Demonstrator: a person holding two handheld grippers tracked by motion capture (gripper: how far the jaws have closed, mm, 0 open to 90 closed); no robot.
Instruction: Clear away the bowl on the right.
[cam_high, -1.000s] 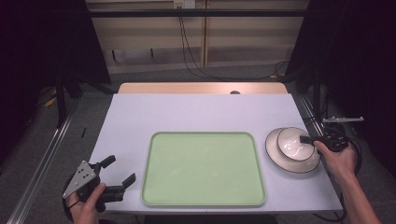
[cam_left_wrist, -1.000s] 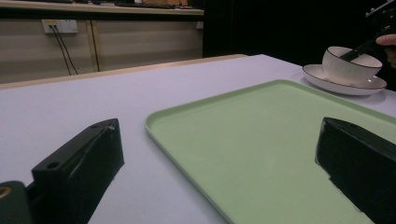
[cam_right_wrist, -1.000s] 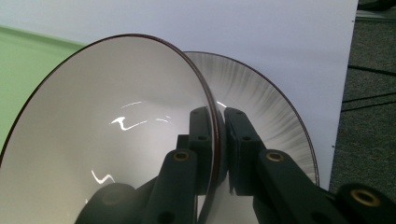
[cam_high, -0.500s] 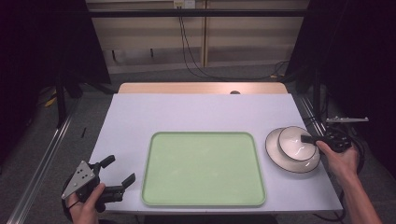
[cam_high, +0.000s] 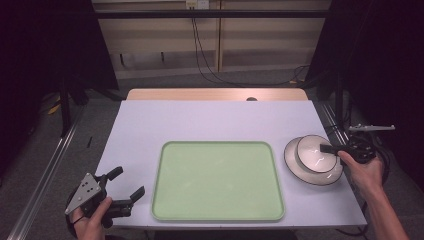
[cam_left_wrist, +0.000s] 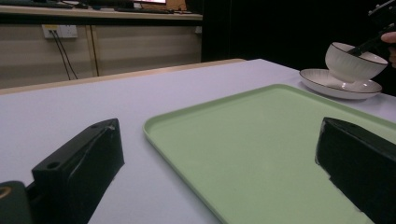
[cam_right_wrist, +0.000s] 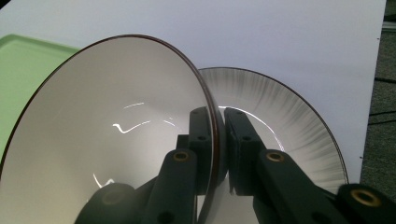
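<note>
A white bowl (cam_high: 315, 154) with a dark rim sits tilted over a white plate (cam_high: 306, 172) at the table's right side. My right gripper (cam_high: 325, 148) is shut on the bowl's rim, one jaw inside the bowl and one outside. In the right gripper view the bowl (cam_right_wrist: 107, 140) leans left of the plate (cam_right_wrist: 280, 121), pinched by that gripper (cam_right_wrist: 217, 116). My left gripper (cam_high: 127, 184) stands open near the table's front left corner with nothing between its jaws. From the left gripper view the bowl (cam_left_wrist: 352, 60) and plate (cam_left_wrist: 338, 86) appear far right.
A large pale green tray (cam_high: 217, 180) lies flat in the middle of the white table (cam_high: 210, 122), between the two grippers. Cables hang behind the table's far edge.
The bowl has lifted and tilted slightly on the plate in my right gripper. My left gripper has stayed put.
</note>
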